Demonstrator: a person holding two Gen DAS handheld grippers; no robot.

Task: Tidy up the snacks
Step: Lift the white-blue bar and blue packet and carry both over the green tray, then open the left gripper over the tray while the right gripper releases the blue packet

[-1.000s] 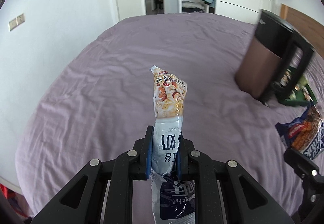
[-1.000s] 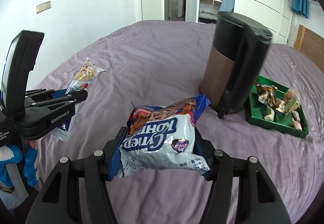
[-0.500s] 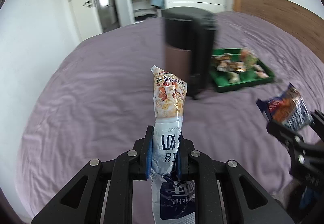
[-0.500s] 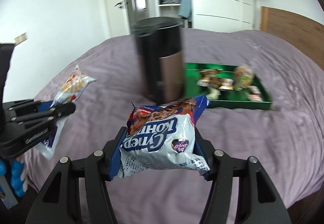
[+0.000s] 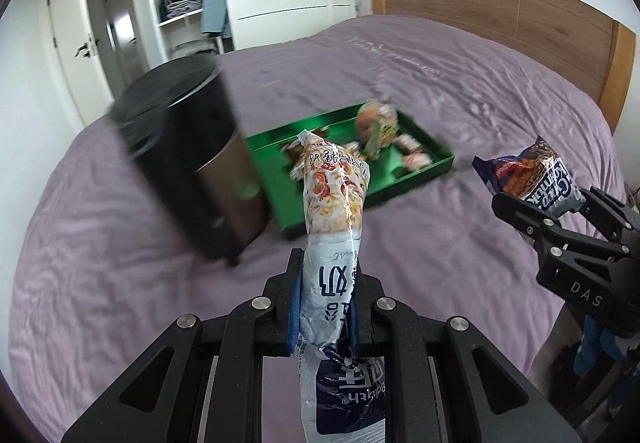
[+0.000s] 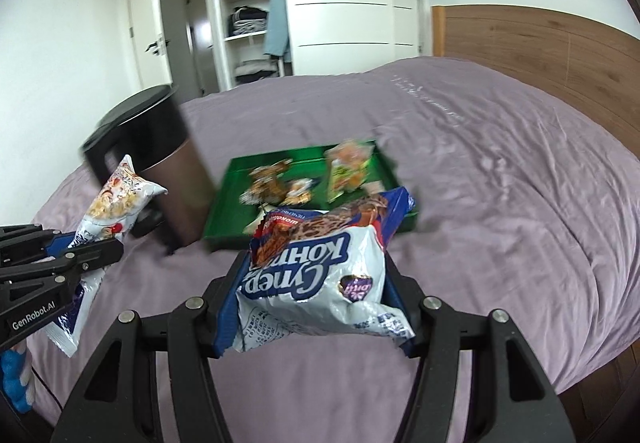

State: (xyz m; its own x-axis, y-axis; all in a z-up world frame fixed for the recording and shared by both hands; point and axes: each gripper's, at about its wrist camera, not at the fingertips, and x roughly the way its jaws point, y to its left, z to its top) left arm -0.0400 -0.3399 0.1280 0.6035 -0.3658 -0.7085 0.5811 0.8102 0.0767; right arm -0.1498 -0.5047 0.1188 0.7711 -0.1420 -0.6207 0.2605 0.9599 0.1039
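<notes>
A: What do we have in our two grippers?

B: Our left gripper [image 5: 325,299] is squeezed shut on one tall, thin snack bag [image 5: 334,203]. The bag stands up between the blue pads [image 5: 295,303]. It has pictures of round snacks on top and white and blue wrap below.

A: And the other one?

B: Our right gripper [image 6: 310,283] is clamped on one fat cookie bag [image 6: 316,263], white and blue with a brown top. It lies sideways between the fingers, up in the air over the bed [image 6: 500,203].

A: So we hold two bags. How many things sit on the purple bed?

B: Two big things. One green tray [image 6: 228,203] and one dark round bin [image 6: 160,147] with a black lid. The bin stands just beside the tray, on its left.

A: What is in the tray?

B: Small snacks. We count one bag with green and orange on it [image 6: 350,167], standing at the back, and a bunch of little shiny wrapped ones [image 6: 276,187]. They look blurry, so we cannot count the little ones well.

A: Are our bags in the tray?

B: No. Both are in the air, in front of the tray. From the left camera we see the cookie bag [image 5: 532,175] off to the right, in the right gripper [image 5: 548,211].

A: What is behind the bed?

B: One wooden headboard [image 5: 500,15] and white closet shelves [image 6: 248,15] with folded clothes.
</notes>
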